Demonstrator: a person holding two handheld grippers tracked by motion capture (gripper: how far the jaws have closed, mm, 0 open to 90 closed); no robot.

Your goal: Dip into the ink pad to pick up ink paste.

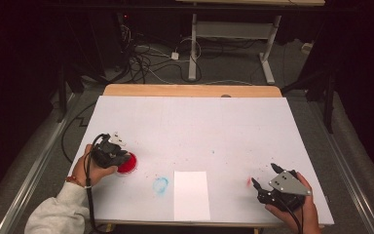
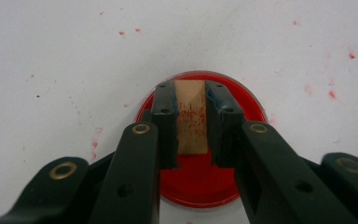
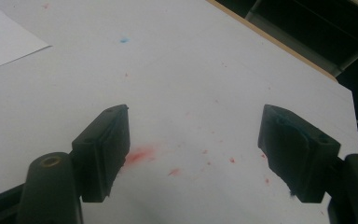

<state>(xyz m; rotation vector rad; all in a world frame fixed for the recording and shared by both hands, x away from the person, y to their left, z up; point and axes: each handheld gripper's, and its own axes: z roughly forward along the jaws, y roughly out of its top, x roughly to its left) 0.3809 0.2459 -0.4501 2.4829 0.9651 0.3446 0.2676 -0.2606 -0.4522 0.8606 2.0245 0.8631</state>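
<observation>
High view: left gripper (image 1: pixel 118 152) sits near the table's (image 1: pixel 233 122) left edge, over a red ink pad (image 1: pixel 127 163). Right gripper (image 1: pixel 264 176) is near the front right corner, w/ a white sheet of paper (image 1: pixel 191 195) at the front edge between them.

Left gripper view: jaws pinch a small wooden stamp (image 2: pixel 191 116) (red-speckled face) just above the pad; contact w/ the ink can't be told.

Right gripper view: jaws spread wide, nothing between them, over red smudges (image 3: pixel 140 156) on the table.

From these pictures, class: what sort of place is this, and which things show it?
Probably a lab or workshop bench: a white-covered table flecked with ink, a red ink pad with a wooden stamp, and loose cables on the floor behind.
</observation>
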